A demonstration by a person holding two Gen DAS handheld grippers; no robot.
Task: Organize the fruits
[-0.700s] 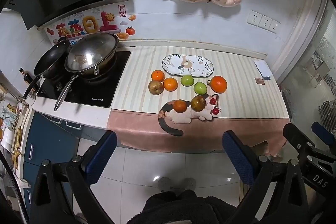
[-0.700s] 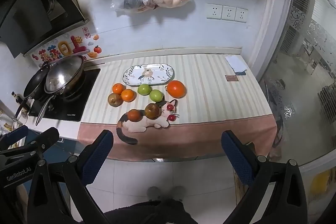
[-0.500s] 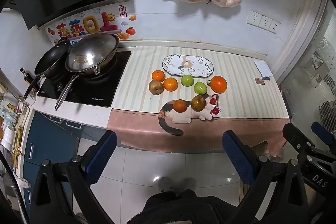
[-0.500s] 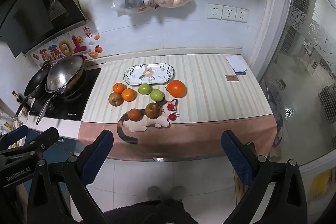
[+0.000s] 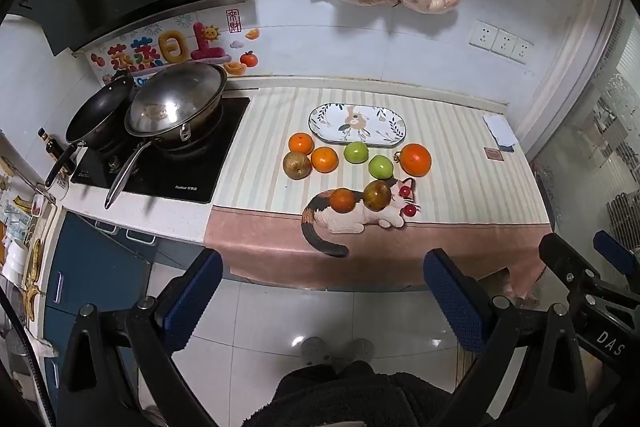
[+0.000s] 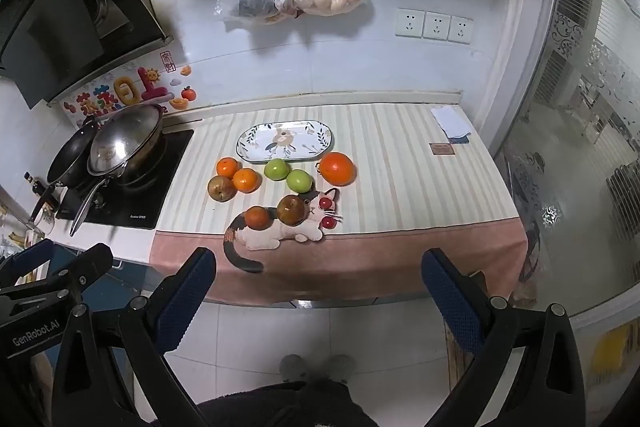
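Nothing moved since earlier; both tools (image 5: 320, 301) (image 6: 318, 297) spread, empty. Not started: next, fruits (image 5: 325, 159) onto plate (image 5: 357, 125) at counter's back edge.

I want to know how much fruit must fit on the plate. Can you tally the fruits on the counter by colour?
Orange: 4
Green: 2
Brownish: 2
Small red: 2
Total: 10
The plate holds none yet.

A: Where's the fruit?

B: Mid-frame: two small oranges (image 5: 301, 143) and a brown pear (image 5: 297, 165) left, two green apples (image 5: 356, 152) centre, a big orange (image 5: 416, 159) right.

A: And the plate (image 5: 357, 125)?

B: Oval, floral, just above them.
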